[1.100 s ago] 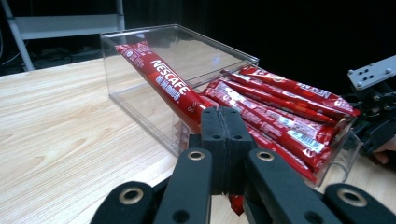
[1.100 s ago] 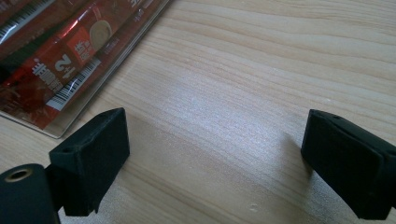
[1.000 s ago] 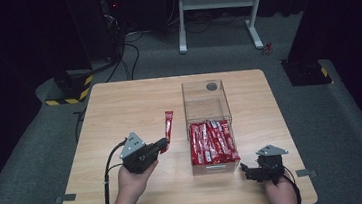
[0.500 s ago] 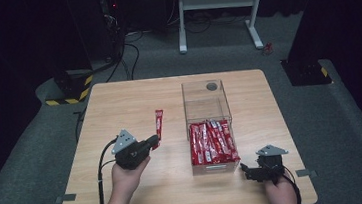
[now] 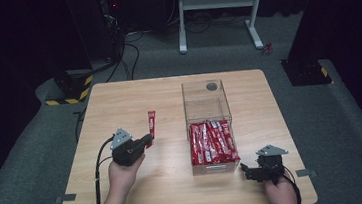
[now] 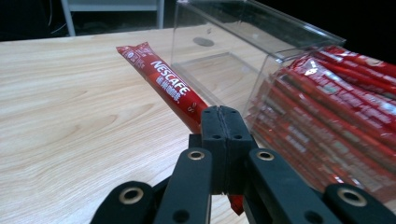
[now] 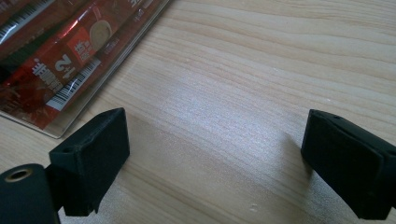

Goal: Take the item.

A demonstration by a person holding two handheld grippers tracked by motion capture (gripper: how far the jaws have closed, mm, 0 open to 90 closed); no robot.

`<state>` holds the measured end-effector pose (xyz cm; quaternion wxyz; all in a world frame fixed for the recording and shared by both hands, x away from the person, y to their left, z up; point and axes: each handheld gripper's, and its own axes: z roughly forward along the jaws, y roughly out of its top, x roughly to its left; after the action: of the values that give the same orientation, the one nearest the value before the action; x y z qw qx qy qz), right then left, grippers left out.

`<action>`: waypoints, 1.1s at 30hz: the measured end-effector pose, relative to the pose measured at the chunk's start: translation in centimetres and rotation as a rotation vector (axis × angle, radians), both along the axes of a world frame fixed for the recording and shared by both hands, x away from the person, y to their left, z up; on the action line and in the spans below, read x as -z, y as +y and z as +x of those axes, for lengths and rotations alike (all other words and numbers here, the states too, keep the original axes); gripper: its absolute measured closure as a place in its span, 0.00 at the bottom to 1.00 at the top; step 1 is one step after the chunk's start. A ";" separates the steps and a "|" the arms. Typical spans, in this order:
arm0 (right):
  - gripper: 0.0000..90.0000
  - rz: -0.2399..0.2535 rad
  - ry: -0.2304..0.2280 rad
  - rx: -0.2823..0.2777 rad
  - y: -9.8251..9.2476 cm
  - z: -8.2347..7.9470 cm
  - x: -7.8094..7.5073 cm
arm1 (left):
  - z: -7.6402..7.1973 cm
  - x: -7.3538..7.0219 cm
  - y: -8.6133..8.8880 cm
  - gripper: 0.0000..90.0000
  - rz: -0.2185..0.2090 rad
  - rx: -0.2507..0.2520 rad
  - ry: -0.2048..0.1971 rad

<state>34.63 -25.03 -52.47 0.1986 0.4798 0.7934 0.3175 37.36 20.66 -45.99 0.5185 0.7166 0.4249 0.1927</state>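
Overhead light falls evenly on the pale wooden counter (image 5: pixel 138 96), while the room around it sinks into near-black. The high view is soft and slightly grainy. In the right gripper view, a pale sheen glares off the wood, and the near jaws blur.

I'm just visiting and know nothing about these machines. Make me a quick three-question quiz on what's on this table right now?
1. True or false: the left gripper is shut on a red coffee stick.
2. Where do the other red sticks lie? A) scattered over the table B) inside the clear box C) on the floor
3. How do the right gripper's jaws stand, and what is between them?

Key
1. True: its jaws pinch one end of the stick.
2. B, heaped at the box's near end.
3. Wide open, with bare wood between them.
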 end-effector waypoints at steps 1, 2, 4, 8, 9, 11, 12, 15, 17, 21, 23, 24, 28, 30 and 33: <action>0.08 0.000 0.000 0.000 0.0 0.0 0.0 | 0.1 0.2 0.1 1.00 0.001 -0.003 0.003; 0.08 0.000 0.000 0.000 0.0 0.0 0.0 | 0.3 0.4 0.2 1.00 0.002 -0.006 0.009; 0.08 0.000 0.000 0.000 0.0 0.0 0.0 | 0.7 1.0 0.4 1.00 0.012 -0.011 0.032; 0.08 0.001 0.000 0.001 0.0 0.0 0.0 | 1.1 1.6 0.2 1.00 0.034 -0.008 0.049; 0.08 0.001 0.000 0.001 0.0 0.0 0.0 | 1.2 1.7 0.1 1.00 0.040 -0.007 0.055; 0.08 0.000 0.000 0.000 0.0 0.0 0.0 | 1.4 2.2 -0.1 1.00 0.042 -0.009 0.067; 0.08 0.001 0.000 0.000 0.0 0.0 0.0 | 1.5 2.4 -0.2 1.00 0.046 -0.009 0.074; 0.08 0.000 0.000 0.000 0.0 0.0 0.0 | 1.8 3.0 -0.4 1.00 0.053 -0.005 0.093; 0.08 0.000 0.000 0.000 0.0 0.0 0.0 | 1.9 3.3 -0.6 1.00 0.066 0.003 0.103; 0.08 0.000 0.000 0.000 0.0 0.0 0.0 | 2.2 3.9 -1.1 1.00 0.086 0.004 0.122; 0.08 0.000 0.000 0.000 0.0 0.0 0.0 | 2.3 4.3 -1.2 1.00 0.095 0.003 0.135; 0.08 0.001 0.000 0.001 0.0 0.0 0.0 | 2.4 4.5 -1.1 0.99 0.104 0.003 0.141; 0.08 0.001 0.000 0.001 0.0 0.0 0.0 | 2.7 5.1 -1.0 0.99 0.123 0.001 0.169; 0.08 0.001 0.000 0.000 0.0 0.0 0.0 | 2.7 5.3 -1.1 0.99 0.117 -0.007 0.177; 0.08 0.001 0.000 0.000 0.0 0.0 0.0 | 2.8 5.6 -1.0 0.99 0.127 -0.014 0.183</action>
<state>34.59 -25.00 -52.47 0.1984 0.4800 0.7932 0.3179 40.19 19.67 -51.57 0.4299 0.7595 0.4623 0.1566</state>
